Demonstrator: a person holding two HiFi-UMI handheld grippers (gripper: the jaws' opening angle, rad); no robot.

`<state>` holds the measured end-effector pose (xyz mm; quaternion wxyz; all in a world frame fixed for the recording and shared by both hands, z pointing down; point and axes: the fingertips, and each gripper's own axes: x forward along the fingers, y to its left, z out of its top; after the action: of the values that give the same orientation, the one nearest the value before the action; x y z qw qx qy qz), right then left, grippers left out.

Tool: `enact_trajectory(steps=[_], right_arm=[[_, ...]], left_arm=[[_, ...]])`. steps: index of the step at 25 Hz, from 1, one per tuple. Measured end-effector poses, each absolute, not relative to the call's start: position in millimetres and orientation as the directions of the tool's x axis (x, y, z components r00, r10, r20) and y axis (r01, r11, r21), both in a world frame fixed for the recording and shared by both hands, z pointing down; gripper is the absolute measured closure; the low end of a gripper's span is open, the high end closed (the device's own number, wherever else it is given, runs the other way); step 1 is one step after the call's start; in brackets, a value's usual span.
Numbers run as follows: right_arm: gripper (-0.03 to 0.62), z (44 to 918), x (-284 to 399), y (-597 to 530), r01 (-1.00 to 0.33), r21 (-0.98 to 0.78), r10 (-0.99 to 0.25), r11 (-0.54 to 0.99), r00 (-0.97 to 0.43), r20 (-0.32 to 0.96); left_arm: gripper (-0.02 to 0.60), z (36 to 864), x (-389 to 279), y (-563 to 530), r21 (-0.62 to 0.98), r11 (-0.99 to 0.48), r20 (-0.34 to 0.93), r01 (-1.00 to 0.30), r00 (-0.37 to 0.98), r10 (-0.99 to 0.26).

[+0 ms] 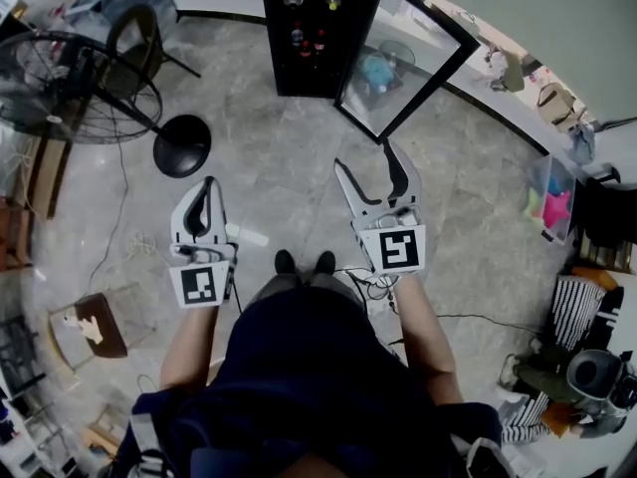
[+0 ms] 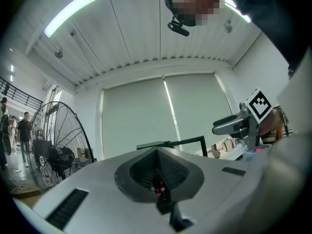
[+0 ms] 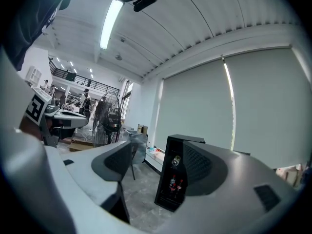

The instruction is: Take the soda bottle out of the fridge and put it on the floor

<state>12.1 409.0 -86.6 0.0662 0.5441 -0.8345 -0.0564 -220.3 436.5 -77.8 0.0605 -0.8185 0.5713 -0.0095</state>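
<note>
Standing on the grey floor (image 1: 279, 157), the person faces the black fridge (image 1: 271, 58) at 12 o'clock, well ahead of the feet. Its glass door (image 1: 403, 53) is swung wide open toward 2 o'clock. A big fan (image 1: 70, 88) stands at 10 o'clock. The right gripper (image 1: 364, 155) reaches toward 12 with its jaws spread wide and nothing between them. The left gripper (image 1: 209, 182), at 9 o'clock of the right one, has its jaws pressed together and is also empty. The soda bottle (image 3: 172, 182) is still upright on a lower shelf inside the fridge, beside another like it. The task looks barely begun: only the door is open. Reaching in, gripping the bottle, lifting it out and setting it on the floor are all left.
</note>
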Motion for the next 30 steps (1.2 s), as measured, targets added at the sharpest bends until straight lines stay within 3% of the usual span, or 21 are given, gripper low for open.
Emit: enact_trajectory(steps=[13,30], right_arm=[[0.252,-65,-22,351,-0.919,0.159,-0.932,0.362,-0.354,0.073],[0.253,-7,33,135,-0.87,0.107,-0.876,0.481,-0.475,0.083]], left_arm=[[0.558,-64,-237,401,-0.117,-0.445,-0.048,-0.888,0.453,-0.89],[0.558,-47,-163,217,-0.141,-0.35,-0.022,-0.926,0.357,-0.934]])
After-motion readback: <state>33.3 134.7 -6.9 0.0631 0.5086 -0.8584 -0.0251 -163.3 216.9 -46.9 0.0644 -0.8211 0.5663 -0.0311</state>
